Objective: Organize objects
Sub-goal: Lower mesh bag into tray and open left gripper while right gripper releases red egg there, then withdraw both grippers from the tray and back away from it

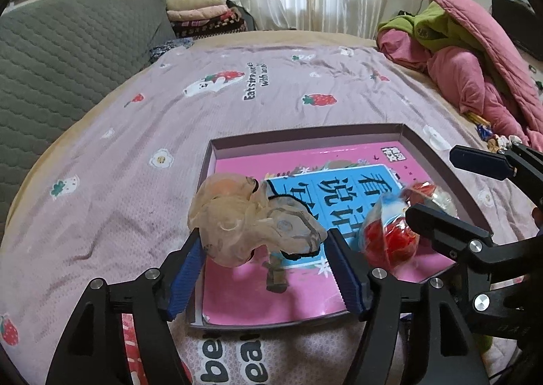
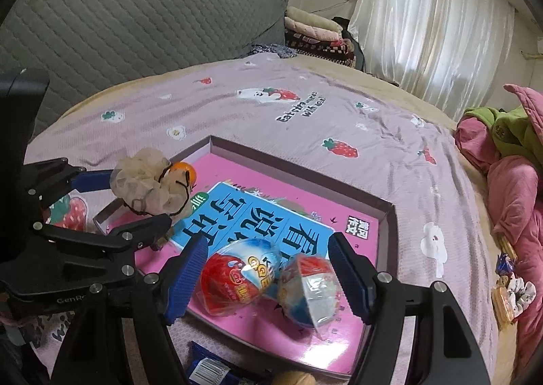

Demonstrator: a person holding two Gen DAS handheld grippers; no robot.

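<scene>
A shallow tray (image 1: 305,130) lies on the strawberry-print bedspread with a pink and blue book (image 1: 244,293) flat inside it. A beige mesh scrunchie (image 1: 237,212) sits over the book's left part, between the blue pads of my left gripper (image 1: 264,235), which stands open around it. In the right wrist view the scrunchie (image 2: 142,181) shows an orange bit behind it. A wrapped red, white and blue egg toy pack (image 2: 264,279) lies on the book (image 2: 237,174) between the fingers of my right gripper (image 2: 267,240), which is open. The pack (image 1: 390,235) looks blurred in the left wrist view.
A grey quilted headboard (image 1: 68,55) runs along the left. Pink and green bedding (image 1: 475,79) is heaped at the right, with small snacks (image 2: 505,290) beside it. Folded blankets (image 1: 203,15) are stacked at the back. A blue packet (image 2: 210,368) lies below the tray (image 2: 305,167).
</scene>
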